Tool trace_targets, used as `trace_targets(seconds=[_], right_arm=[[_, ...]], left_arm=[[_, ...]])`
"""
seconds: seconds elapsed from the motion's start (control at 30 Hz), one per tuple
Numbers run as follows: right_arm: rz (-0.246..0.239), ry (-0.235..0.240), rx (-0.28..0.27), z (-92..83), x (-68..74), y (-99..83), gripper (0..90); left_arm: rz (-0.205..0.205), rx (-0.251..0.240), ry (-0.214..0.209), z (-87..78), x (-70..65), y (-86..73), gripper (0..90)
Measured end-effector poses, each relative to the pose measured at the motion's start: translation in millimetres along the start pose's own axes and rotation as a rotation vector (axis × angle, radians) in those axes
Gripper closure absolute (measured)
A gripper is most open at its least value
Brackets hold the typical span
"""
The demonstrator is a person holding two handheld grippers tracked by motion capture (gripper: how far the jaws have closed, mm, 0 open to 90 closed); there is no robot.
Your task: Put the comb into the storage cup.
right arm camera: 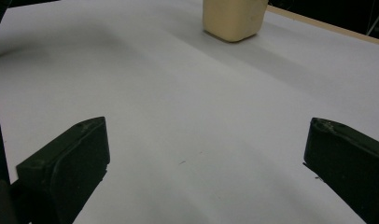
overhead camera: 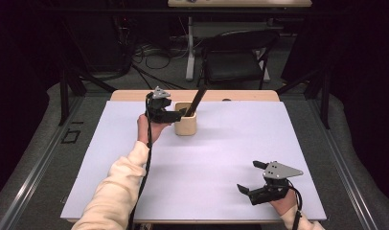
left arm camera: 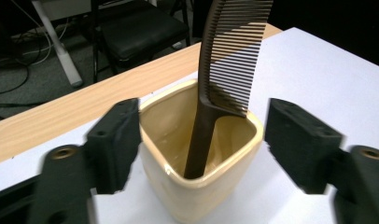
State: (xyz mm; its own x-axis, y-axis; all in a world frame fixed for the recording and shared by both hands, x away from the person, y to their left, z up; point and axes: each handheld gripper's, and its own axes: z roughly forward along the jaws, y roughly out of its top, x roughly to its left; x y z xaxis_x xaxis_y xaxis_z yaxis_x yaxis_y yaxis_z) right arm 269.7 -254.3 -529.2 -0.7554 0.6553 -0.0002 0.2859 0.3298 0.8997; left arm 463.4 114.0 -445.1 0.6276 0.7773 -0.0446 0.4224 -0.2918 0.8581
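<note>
A dark brown comb [left arm camera: 225,79] stands handle-down in a cream square ceramic cup [left arm camera: 201,186], its toothed end rising above the rim and leaning toward the far side of the worktop [overhead camera: 221,158]. The cup sits near the far edge of the pale lilac sheet that covers the worktop, a strip of bare wood showing behind it. The left tool [overhead camera: 176,115] is held just beside the cup on its left in the high view; in the left gripper view its two black jaws stand wide, one on each side of the cup, with no pad pressing on the cup or the comb. The right tool [overhead camera: 250,178] rests low over the near right part of the worktop, well apart from the cup, its jaws spread wide with bare sheet between them. A cream sleeve [overhead camera: 120,187] covers the left forearm. A black chair [overhead camera: 235,57] stands on the floor beyond the worktop.
</note>
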Motion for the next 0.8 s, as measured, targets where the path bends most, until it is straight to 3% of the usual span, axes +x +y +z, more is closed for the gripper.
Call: trace_targets(seconds=[0.57, 0.8], right_arm=[[-0.004, -0.001, 0.000, 0.4, 0.6, -0.1, 0.0], [-0.006, -0.003, -0.001, 0.0, 1.0, 0.0, 0.0]], left_arm=[[-0.027, 0.016, 0.033, -32.7, 8.3, -21.0, 0.9], [-0.016, 0.028, 0.043, -45.3, 6.1, -31.9, 0.0]])
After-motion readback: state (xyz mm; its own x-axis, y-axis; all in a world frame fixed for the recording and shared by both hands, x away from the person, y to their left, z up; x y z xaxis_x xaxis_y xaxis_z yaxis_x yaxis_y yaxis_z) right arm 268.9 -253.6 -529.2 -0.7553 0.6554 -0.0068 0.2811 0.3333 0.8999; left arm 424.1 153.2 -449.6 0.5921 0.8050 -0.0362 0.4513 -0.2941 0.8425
